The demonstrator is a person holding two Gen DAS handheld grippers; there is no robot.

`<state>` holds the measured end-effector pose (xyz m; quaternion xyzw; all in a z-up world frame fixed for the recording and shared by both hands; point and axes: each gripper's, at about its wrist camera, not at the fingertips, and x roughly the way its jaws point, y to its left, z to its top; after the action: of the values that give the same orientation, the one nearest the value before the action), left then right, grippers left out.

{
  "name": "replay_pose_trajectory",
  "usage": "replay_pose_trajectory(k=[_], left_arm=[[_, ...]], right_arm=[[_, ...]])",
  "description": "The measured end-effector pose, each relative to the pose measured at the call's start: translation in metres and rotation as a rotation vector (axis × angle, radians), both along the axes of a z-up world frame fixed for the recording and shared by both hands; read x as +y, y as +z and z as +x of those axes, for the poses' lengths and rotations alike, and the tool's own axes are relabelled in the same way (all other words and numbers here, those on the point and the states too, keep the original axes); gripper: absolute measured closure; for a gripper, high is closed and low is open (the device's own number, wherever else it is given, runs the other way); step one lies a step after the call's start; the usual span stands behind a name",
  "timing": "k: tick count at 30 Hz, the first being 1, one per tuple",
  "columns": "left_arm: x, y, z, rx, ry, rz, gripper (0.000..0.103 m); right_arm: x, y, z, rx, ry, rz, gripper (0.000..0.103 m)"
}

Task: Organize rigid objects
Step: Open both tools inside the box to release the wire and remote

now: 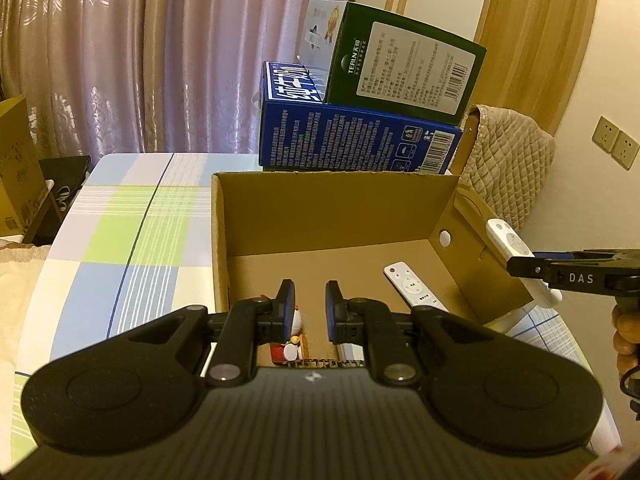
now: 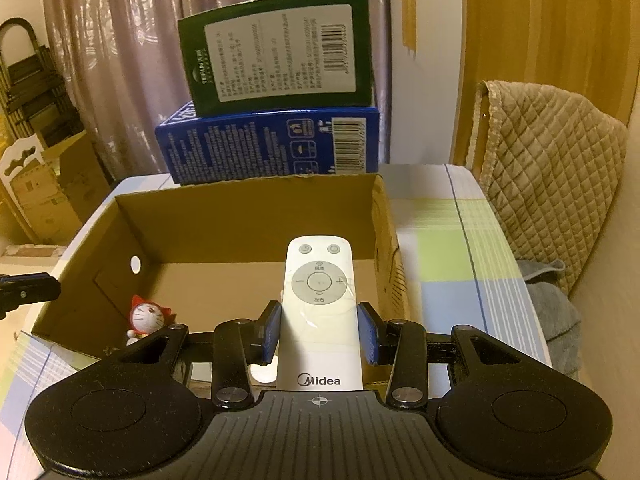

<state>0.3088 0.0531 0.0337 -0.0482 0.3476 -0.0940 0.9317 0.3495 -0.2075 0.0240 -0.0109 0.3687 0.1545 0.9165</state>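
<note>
Right claw (image 2: pixel 320 332): clamped on white Midea remote (image 2: pixel 319 280), held over cardboard box (image 2: pixel 240 216). Left claw (image 1: pixel 310 304): apart, empty, above box's cat figurine (image 2: pixel 147 317). Second remote (image 1: pixel 414 289): on box floor.

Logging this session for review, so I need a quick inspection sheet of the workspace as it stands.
Surface: table under a checked cloth.
Job's things: open cardboard box holds a white remote and a cat figurine; a second remote, the Midea remote, is held at the box.
Clutter: green box on a blue box behind.
Grippers: left gripper open, empty; right gripper shut on the Midea remote.
Cables: a dark cable below the right hand.
Surroundings: curtain, quilted chair cover, wall sockets.
</note>
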Motion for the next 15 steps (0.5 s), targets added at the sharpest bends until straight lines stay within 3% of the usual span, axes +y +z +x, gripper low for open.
replay_pose_trajectory(k=[15], left_arm=[[-0.0017, -0.0016, -0.0008, 0.003, -0.006, -0.005, 0.092]], right_arm=[[-0.0052, -0.0048, 0.0082, 0.007, -0.025, -0.003, 0.066]])
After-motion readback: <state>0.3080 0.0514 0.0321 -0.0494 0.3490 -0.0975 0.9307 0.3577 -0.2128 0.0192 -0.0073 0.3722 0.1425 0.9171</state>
